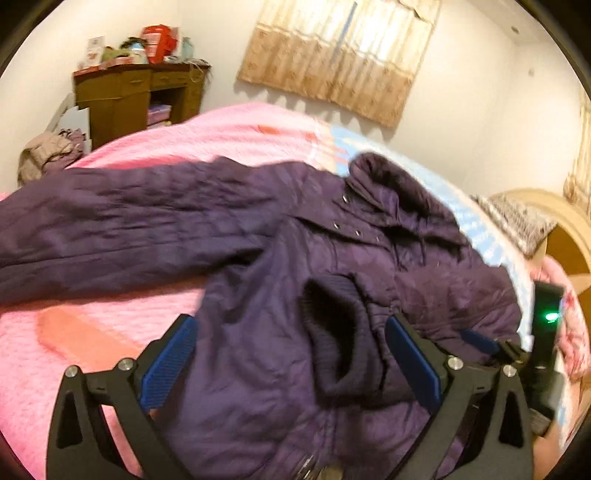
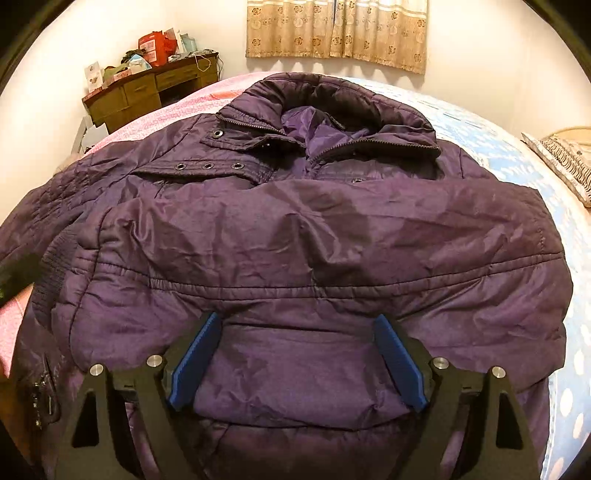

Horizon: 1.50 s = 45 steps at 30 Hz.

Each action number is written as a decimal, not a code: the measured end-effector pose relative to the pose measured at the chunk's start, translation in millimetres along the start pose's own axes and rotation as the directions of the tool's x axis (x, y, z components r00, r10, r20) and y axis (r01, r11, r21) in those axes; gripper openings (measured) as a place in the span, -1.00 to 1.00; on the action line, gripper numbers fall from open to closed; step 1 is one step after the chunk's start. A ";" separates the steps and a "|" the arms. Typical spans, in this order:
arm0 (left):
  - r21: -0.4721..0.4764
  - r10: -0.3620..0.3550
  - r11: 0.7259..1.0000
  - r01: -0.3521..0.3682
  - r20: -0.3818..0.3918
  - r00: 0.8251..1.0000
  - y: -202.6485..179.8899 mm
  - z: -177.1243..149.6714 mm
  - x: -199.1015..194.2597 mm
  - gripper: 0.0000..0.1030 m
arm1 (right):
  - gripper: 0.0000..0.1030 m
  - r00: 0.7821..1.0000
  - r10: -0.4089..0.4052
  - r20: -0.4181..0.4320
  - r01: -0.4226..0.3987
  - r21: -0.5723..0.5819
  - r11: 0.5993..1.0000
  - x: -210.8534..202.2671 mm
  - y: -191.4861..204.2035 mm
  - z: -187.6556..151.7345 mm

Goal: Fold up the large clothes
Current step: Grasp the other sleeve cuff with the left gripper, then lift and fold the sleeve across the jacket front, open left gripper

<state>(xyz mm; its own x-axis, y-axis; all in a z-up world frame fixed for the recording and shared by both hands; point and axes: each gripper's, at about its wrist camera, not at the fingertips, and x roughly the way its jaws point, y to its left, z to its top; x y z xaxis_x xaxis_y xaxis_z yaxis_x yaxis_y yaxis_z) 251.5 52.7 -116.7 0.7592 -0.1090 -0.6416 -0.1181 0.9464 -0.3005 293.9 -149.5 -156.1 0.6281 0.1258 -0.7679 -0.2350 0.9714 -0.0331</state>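
bed [image 1: 110,332], pink and blue covers; purple jacket [image 2: 295,240] spread flat on it; pillow [image 2: 569,162] at far edge.

Warm yellow room light, the left view blurry, the right view sharp, and both bend round with dark corners.

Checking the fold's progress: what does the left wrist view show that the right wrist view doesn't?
Left only: the jacket's long sleeve stretched across the pink blanket, a ribbed cuff between the open left tool's pads.
Right only: the open collar, zipper, folded sleeve.
Both: jacket, desk, curtain.
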 end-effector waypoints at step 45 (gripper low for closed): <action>-0.779 0.182 0.627 -0.014 0.128 0.975 337.3 -9.6 -75.1 0.54 | 0.70 0.999 -0.037 0.033 0.038 -0.017 0.999 -9.1 5.7 -2.9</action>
<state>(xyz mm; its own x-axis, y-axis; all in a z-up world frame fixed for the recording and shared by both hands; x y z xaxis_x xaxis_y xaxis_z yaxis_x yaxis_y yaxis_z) 148.5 377.3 -176.7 0.8008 0.1047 -0.5897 -0.5836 0.3577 -0.7290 284.7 -145.6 -151.2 0.6607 0.0960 -0.7445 -0.2233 0.9720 -0.0728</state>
